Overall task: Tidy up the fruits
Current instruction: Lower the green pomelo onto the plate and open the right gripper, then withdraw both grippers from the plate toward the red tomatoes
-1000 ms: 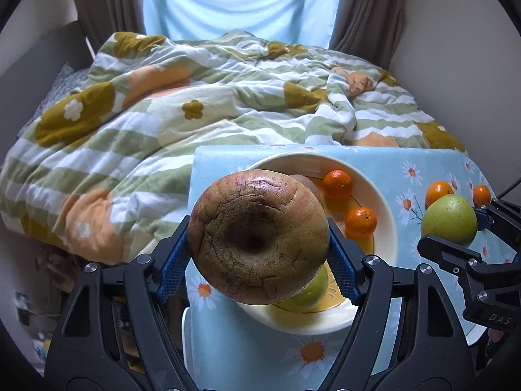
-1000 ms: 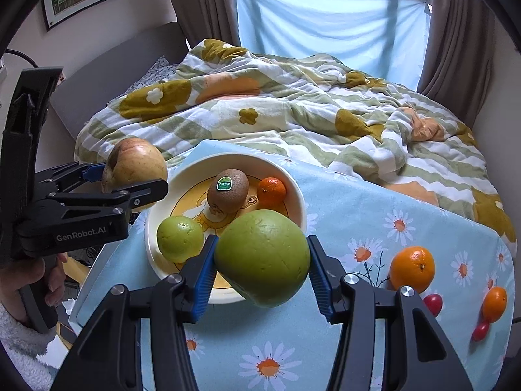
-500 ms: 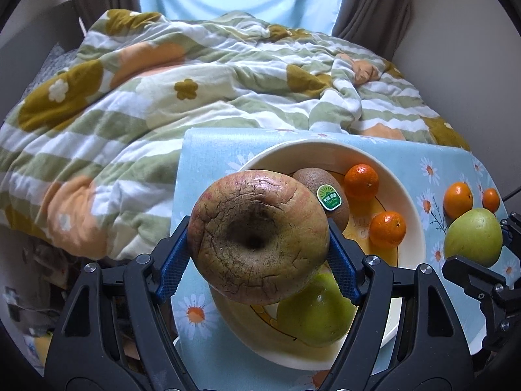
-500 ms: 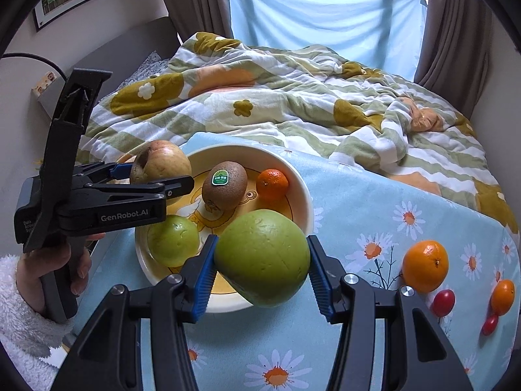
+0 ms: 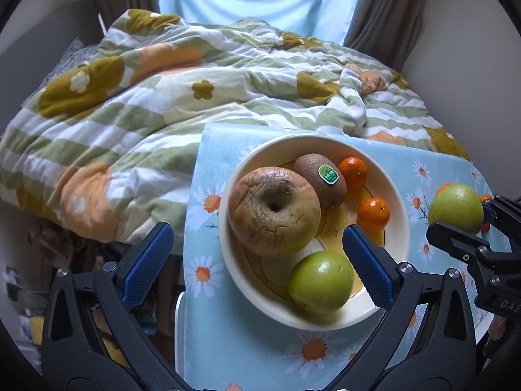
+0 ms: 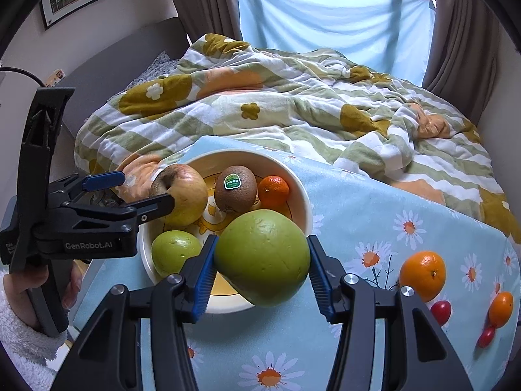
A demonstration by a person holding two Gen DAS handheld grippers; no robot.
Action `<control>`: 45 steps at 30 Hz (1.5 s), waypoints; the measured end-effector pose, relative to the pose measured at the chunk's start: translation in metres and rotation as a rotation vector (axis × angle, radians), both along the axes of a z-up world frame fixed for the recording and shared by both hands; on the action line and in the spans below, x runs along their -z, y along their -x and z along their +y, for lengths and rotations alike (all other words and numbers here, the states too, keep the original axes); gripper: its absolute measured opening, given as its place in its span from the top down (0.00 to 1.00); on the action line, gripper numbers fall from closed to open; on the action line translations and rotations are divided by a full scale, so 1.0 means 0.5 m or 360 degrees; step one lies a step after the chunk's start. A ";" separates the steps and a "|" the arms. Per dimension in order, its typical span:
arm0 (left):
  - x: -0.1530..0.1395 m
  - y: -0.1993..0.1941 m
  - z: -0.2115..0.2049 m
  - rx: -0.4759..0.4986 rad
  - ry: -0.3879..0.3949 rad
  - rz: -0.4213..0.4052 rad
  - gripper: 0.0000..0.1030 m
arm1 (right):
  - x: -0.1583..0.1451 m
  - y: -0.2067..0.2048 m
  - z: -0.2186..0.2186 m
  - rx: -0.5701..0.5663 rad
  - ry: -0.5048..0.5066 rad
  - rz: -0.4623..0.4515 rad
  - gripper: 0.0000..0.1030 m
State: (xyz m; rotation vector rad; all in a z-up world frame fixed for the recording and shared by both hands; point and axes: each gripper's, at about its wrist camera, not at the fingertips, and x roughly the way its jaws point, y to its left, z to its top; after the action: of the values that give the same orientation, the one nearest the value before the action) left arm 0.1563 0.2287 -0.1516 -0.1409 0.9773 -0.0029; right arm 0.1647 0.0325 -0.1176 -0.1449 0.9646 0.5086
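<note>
Nearest in the right wrist view, a large green fruit (image 6: 262,257) is being held clamped between the blue pads of the right gripper (image 6: 261,272), raised over the near rim of the bowl (image 6: 302,195). In the left wrist view the same fruit (image 5: 456,208) is being seen at the right edge, beyond the bowl's rim.

The left gripper (image 5: 259,257) is being held with its jaws spread wide and nothing between the pads; its left pad is being shown outside the bowl and its right pad over the bowl's interior. In the right wrist view one finger of the left gripper (image 6: 143,192) appears to be lying against the brown apple, though contact cannot be confirmed from that angle.

Inside the bowl (image 5: 399,202), a green apple (image 5: 320,282) is being seen at the near side, the brown apple (image 5: 274,211) at the left, a kiwi (image 5: 320,179) with a green sticker just behind it, and two mandarins (image 5: 373,214) toward the right.

The bowl is being carried on a counter (image 6: 351,202) covered in a pale blue daisy-print cloth. To the right on it, well apart from the bowl, an orange (image 6: 422,275), a smaller orange fruit (image 6: 500,309) and two cherry tomatoes (image 6: 441,312) are being shown.

Beyond the counter, a bed with a striped floral quilt (image 6: 293,110) is being seen, and behind it a window curtain (image 6: 325,16).
</note>
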 end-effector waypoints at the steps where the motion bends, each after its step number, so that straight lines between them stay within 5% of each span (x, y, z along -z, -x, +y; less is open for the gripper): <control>1: -0.001 0.012 0.002 -0.0008 0.0002 0.0002 0.00 | 0.000 0.000 0.001 -0.0013 0.0001 0.0002 0.53; 20: 0.018 0.137 -0.024 -0.0070 -0.0015 0.0082 0.00 | 0.065 -0.017 0.049 -0.0280 -0.0053 0.0138 0.53; 30: 0.042 0.147 -0.041 -0.0054 -0.0008 0.0130 0.00 | 0.095 -0.014 0.052 -0.0234 -0.0025 0.0173 0.53; 35: 0.049 0.157 -0.052 -0.0030 -0.0024 0.0156 0.00 | 0.075 -0.004 0.046 -0.0212 -0.0061 0.0111 0.10; 45: 0.032 0.170 -0.055 -0.0009 -0.0014 0.0136 0.00 | 0.057 0.000 0.025 -0.0079 -0.0068 0.0066 0.01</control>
State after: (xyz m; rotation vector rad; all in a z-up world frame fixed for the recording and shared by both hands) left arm 0.0714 0.2011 -0.1676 -0.1363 1.0621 0.0126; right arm 0.1647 0.0451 -0.1461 -0.1206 0.9921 0.5792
